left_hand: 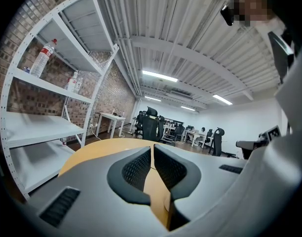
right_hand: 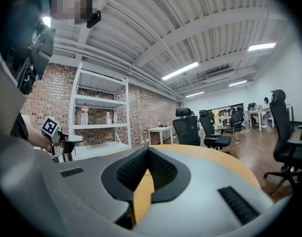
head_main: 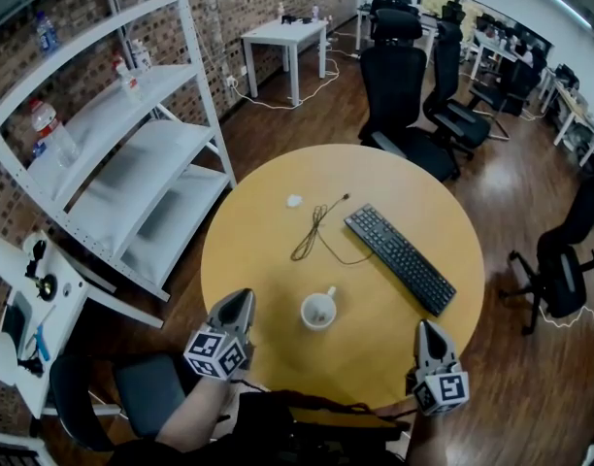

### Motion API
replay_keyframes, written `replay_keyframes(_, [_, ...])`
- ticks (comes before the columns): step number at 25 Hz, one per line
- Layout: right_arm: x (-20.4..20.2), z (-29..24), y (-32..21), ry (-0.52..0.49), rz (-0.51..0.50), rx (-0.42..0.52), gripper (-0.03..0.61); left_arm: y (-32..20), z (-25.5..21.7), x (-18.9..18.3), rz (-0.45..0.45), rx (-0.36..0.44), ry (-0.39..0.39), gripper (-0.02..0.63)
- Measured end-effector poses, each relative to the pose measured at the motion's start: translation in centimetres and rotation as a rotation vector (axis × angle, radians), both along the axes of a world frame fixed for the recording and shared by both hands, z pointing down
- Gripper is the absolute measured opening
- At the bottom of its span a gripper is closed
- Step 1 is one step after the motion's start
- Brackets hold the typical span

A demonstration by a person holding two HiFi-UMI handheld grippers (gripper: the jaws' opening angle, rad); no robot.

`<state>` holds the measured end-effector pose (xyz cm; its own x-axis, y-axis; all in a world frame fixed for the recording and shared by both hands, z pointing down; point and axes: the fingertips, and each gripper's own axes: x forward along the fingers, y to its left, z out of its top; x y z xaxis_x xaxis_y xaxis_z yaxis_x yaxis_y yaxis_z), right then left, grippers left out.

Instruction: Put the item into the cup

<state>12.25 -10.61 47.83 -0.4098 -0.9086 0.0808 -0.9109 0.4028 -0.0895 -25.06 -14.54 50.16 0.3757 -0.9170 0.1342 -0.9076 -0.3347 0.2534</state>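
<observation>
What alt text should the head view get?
From above, a round wooden table holds a white cup near its front edge, with a black keyboard, a loose black cable and a small white item farther back. The left gripper and right gripper flank the cup, both shut and empty. White shelving stands at left, office chairs beyond.

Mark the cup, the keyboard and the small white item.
cup (head_main: 317, 312), head view, its open mouth.
keyboard (head_main: 401, 258), head view, middle keys.
small white item (head_main: 294, 201), head view, its centre.
</observation>
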Motion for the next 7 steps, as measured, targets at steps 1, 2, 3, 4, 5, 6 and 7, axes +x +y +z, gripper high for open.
replay_keyframes(1, [-0.07, -0.02, 0.07, 0.001, -0.001, -0.001, 0.0, 0.05, 0.04, -0.06, 0.001, -0.001, 0.0, 0.017])
replay_keyframes(2, [-0.16, -0.05, 0.14, 0.001, -0.002, -0.002, 0.0, 0.13, 0.07, -0.12, 0.001, -0.002, -0.001, 0.017])
replay_keyframes(3, [-0.28, -0.09, 0.22, 0.001, -0.005, -0.005, 0.0, 0.25, 0.12, -0.18, 0.0, -0.004, 0.0, 0.017])
replay_keyframes(4, [-0.38, -0.13, 0.3, 0.002, -0.007, -0.008, 0.0, 0.42, 0.19, -0.24, 0.0, -0.006, 0.0, 0.017])
replay_keyframes(5, [-0.4, -0.13, 0.36, 0.003, -0.007, -0.009, 0.0, 0.61, 0.29, -0.31, -0.001, -0.009, 0.001, 0.017])
replay_keyframes(6, [-0.36, -0.11, 0.41, 0.005, -0.004, -0.008, 0.0, 0.81, 0.39, -0.39, -0.003, -0.011, 0.002, 0.017])
replay_keyframes(7, [-0.31, -0.09, 0.45, 0.007, -0.001, -0.006, 0.0, 1.01, 0.49, -0.48, -0.004, -0.014, 0.002, 0.017])
